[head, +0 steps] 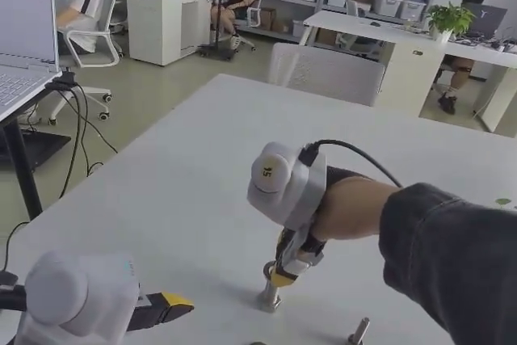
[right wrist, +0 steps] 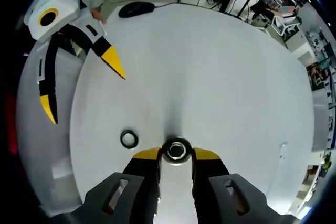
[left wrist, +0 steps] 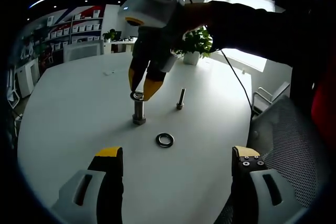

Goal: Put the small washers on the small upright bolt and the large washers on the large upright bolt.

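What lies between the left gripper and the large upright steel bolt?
A dark ring-shaped metal washer, flat on the white table, apart from both the left gripper and the large upright steel bolt; the left gripper view shows it.

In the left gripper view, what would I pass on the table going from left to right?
First the large upright bolt, where the right hand-held gripper has a held washer at its top → the loose washer lying flat → the small upright bolt.
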`<move>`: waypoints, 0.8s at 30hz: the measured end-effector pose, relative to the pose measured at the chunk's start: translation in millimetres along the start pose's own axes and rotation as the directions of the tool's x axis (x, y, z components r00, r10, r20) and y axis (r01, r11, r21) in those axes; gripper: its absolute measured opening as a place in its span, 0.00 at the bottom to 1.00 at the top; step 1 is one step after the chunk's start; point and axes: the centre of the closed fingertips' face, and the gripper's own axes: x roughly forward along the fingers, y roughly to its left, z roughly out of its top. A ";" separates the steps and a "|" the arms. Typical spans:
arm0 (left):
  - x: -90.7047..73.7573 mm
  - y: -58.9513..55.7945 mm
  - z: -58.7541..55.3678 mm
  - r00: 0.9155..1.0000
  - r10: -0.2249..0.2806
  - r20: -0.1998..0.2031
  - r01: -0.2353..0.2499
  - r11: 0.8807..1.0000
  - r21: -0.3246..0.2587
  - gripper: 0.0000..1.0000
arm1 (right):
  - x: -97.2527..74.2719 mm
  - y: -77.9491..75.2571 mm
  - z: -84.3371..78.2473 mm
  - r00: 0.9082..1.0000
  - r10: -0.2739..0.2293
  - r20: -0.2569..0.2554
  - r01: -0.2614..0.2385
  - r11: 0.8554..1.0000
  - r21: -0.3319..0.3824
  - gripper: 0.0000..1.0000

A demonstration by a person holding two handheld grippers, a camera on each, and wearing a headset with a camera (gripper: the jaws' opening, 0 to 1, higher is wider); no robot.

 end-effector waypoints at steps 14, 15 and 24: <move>0.2 1.4 -2.3 1.000 0.002 -0.010 -0.002 1.000 -0.004 0.85 | 17.0 2.6 -0.2 1.000 0.016 0.017 -0.016 1.000 0.012 0.23; 0.2 1.6 -2.6 1.000 0.003 -0.010 -0.003 1.000 -0.004 0.85 | 17.7 2.9 -1.2 1.000 0.017 0.015 -0.017 1.000 0.012 0.23; 0.3 1.9 -4.6 1.000 0.003 -0.014 -0.004 1.000 -0.008 0.85 | 30.7 5.0 -6.0 1.000 0.017 0.012 -0.017 1.000 0.009 0.23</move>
